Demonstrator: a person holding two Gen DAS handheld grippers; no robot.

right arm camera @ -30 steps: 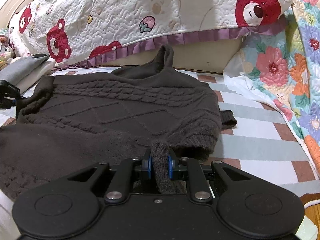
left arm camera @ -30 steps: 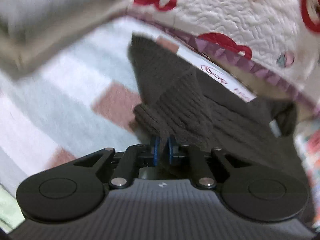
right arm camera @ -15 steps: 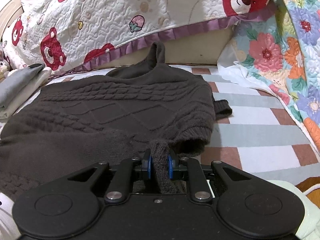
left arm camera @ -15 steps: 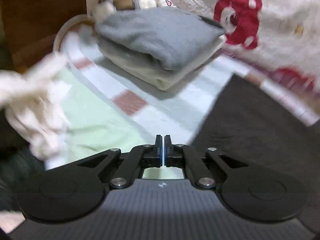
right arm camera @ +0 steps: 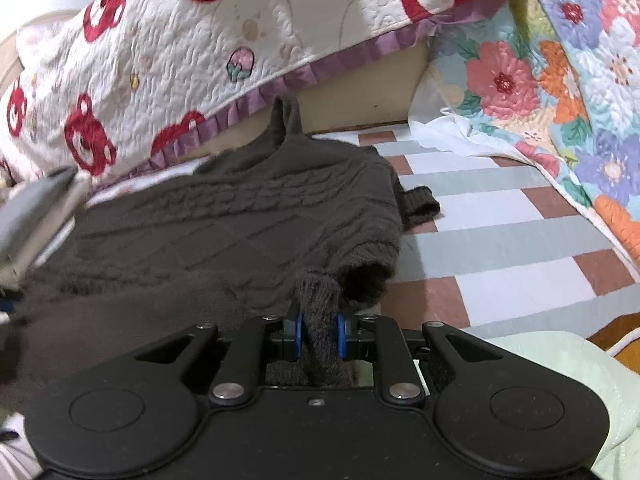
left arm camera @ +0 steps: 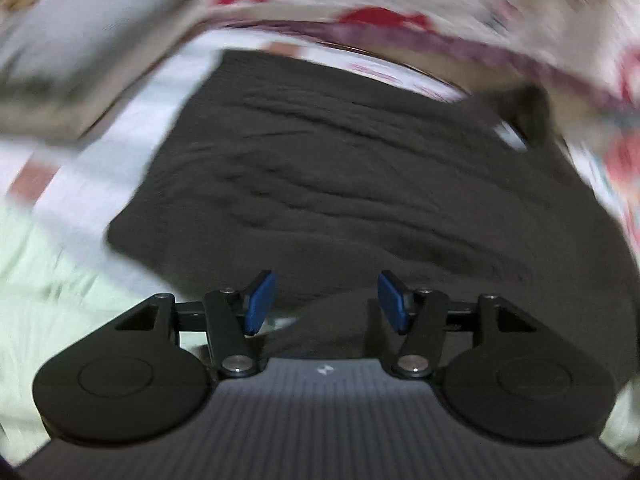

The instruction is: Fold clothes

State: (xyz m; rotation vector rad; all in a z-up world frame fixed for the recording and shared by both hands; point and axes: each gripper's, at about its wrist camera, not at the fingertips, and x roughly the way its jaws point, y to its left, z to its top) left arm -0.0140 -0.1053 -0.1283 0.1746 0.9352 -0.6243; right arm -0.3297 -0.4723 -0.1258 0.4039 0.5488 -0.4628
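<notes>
One thick brown sweater (right arm camera: 240, 224) lies spread on the checked sheet (right arm camera: 500, 216); soft, floppy, fairly heavy. Right gripper (right arm camera: 318, 334) pinches its hem, left gripper (left arm camera: 326, 302) gapes empty above it; best grabbed at the hem corners

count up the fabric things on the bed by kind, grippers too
dark brown cable-knit sweater: 1
folded garments in the stack at left (grey one on a cream one): 2
quilts (red bear print, floral): 2
grippers (left gripper, right gripper): 2
total: 7
</notes>
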